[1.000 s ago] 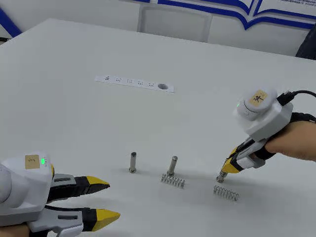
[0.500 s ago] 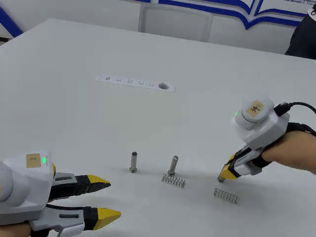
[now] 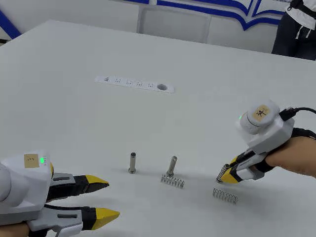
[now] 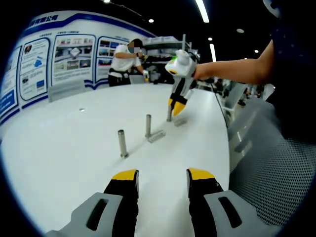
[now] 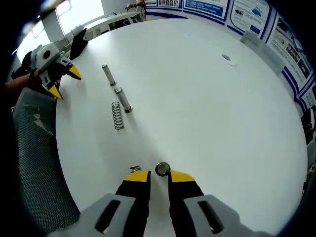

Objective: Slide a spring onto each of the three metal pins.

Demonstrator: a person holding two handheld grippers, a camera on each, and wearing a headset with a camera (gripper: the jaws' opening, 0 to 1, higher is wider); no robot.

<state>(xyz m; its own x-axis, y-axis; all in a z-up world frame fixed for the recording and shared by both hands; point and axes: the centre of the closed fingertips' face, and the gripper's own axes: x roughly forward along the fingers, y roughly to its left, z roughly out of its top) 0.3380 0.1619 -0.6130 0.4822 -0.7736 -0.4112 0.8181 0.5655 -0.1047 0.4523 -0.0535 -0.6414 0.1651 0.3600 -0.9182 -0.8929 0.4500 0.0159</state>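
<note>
Two bare metal pins stand upright on the white table [image 3: 74,113]: a left pin [image 3: 132,162] and a middle pin [image 3: 172,166]. One spring [image 3: 173,181] lies at the middle pin's foot. A second spring [image 3: 224,196] lies further right. My right gripper [image 3: 226,176] points down with its jaws close around the third pin [image 3: 222,173], which leans. From above, that pin's top [image 5: 162,169] sits between the right gripper [image 5: 160,177] tips. Whether a spring is on it I cannot tell. My left gripper [image 3: 109,199] hovers open at the near left, holding nothing, and the left gripper [image 4: 162,175] faces the pins [image 4: 121,143].
A flat white power strip [image 3: 134,83] lies further back on the table. Behind the far edge stands a grey chair [image 3: 174,22], and a person [image 3: 295,24] is at the back right. Bare table surface lies between my left gripper and the pins.
My right gripper has shifted slightly to the right, and the third pin in its jaws now leans. A person has come into view at the back right. The left gripper has stayed put.
</note>
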